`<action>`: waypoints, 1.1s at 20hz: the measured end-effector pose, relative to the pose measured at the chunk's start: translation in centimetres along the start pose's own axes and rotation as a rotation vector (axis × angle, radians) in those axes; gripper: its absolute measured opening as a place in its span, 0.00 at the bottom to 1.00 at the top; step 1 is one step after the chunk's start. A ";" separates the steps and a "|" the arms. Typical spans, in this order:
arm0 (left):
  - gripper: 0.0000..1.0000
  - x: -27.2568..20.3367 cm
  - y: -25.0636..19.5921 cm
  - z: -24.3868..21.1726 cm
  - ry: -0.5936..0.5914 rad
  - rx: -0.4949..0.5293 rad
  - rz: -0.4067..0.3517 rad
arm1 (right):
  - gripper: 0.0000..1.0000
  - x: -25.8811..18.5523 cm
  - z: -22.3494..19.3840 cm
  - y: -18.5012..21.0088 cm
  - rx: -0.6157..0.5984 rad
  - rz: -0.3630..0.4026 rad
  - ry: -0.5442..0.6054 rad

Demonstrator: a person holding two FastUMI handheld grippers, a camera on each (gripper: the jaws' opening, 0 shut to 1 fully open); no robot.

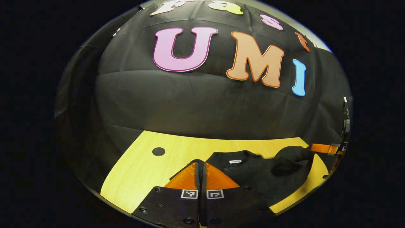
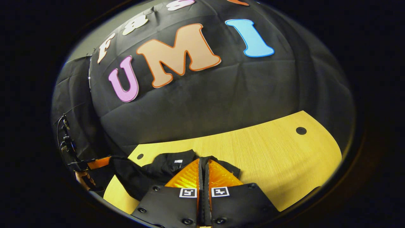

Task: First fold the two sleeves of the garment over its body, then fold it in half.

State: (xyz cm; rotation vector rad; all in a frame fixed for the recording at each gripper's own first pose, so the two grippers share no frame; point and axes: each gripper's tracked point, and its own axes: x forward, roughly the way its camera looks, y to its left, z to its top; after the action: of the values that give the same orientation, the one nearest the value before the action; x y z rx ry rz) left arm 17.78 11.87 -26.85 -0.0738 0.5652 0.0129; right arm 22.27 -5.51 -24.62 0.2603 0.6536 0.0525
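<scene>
Black garment (image 1: 253, 177) bunched on wooden table (image 1: 142, 171), left gripper (image 1: 200, 164) pinched on its edge, right gripper (image 2: 202, 161) pinched on garment too, both jaws narrow

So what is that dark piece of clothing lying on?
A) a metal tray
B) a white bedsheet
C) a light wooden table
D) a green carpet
C: in both views the black garment is spread on a pale wood-grain table, with bare wood showing beside it and behind it.
</scene>
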 end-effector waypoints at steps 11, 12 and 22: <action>0.95 -1.8 0.0 5.8 -0.180 0.059 0.090 | 0.98 -3.0 4.3 -1.8 -0.101 -0.141 -0.190; 0.95 -3.2 0.1 6.6 -0.202 0.058 0.092 | 0.98 -4.4 4.5 -1.0 -0.115 -0.137 -0.210; 0.94 -19.7 1.0 9.0 -0.384 0.077 0.093 | 0.98 -18.9 1.7 4.5 -0.205 -0.156 -0.367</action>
State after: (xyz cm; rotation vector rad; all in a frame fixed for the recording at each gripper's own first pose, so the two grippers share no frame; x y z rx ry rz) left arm 5.94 13.73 -8.80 0.0299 0.1843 0.0936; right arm 8.40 -4.00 -10.97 0.0181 0.2978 -0.0769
